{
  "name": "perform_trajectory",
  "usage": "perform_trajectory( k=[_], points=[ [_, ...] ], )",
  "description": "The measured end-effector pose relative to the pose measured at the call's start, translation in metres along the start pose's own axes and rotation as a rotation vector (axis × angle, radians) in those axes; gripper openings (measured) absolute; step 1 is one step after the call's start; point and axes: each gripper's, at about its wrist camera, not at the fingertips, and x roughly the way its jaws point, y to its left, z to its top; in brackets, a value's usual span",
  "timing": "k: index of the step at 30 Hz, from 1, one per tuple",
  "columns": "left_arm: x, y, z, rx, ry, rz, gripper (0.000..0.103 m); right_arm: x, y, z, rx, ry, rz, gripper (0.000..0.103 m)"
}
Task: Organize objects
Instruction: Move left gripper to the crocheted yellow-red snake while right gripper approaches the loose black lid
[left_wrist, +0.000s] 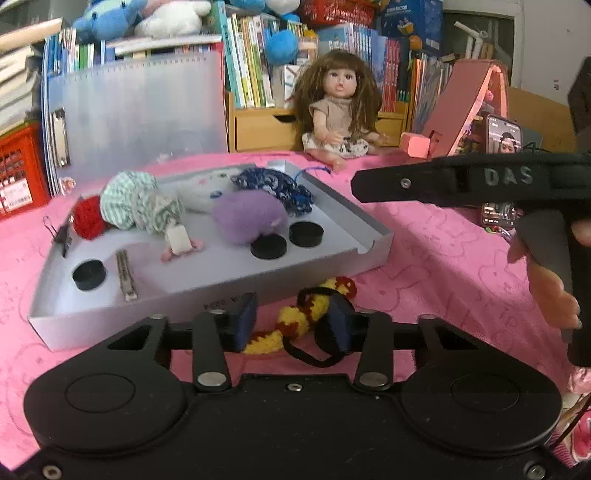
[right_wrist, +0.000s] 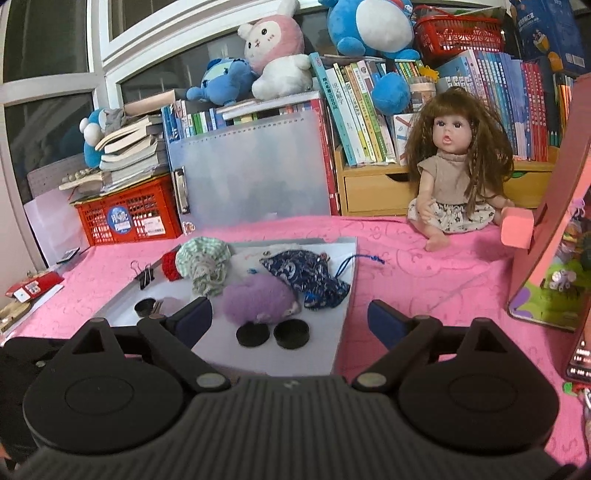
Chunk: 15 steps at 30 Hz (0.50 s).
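Note:
A grey tray (left_wrist: 369, 254) on the pink cloth holds a purple pompom (left_wrist: 247, 218), a green striped scrunchie (left_wrist: 133, 203), a red yarn ball (left_wrist: 86, 219), a blue patterned pouch (left_wrist: 273, 184), black round caps (left_wrist: 269, 246), a binder clip (left_wrist: 62, 234) and a metal hair clip (left_wrist: 125, 275). My left gripper (left_wrist: 291, 325) has its fingers around a yellow-and-red crocheted hair tie (left_wrist: 295, 321) just in front of the tray; whether they clamp it is unclear. My right gripper (right_wrist: 290, 319) is open and empty above the tray (right_wrist: 347, 295); its body (left_wrist: 480, 177) shows in the left wrist view.
A doll (left_wrist: 340, 110) sits at the back by a wooden book rack (left_wrist: 258, 125). A pink box (left_wrist: 465, 107) and phones (left_wrist: 503, 134) stand at the right. A clear folder (left_wrist: 140, 107) and a red crate (left_wrist: 22, 170) stand at the left.

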Motion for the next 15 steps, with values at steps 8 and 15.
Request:
perform_trajectory(
  k=[8, 15],
  points=[
    [-0.011, 0.000, -0.002, -0.023, -0.035, 0.004, 0.017, -0.006, -0.002, -0.014, -0.004, 0.023, -0.004, 0.096],
    [-0.027, 0.007, -0.001, -0.055, -0.056, 0.025, 0.017, -0.007, 0.001, -0.022, -0.007, 0.036, -0.003, 0.096]
  ],
)
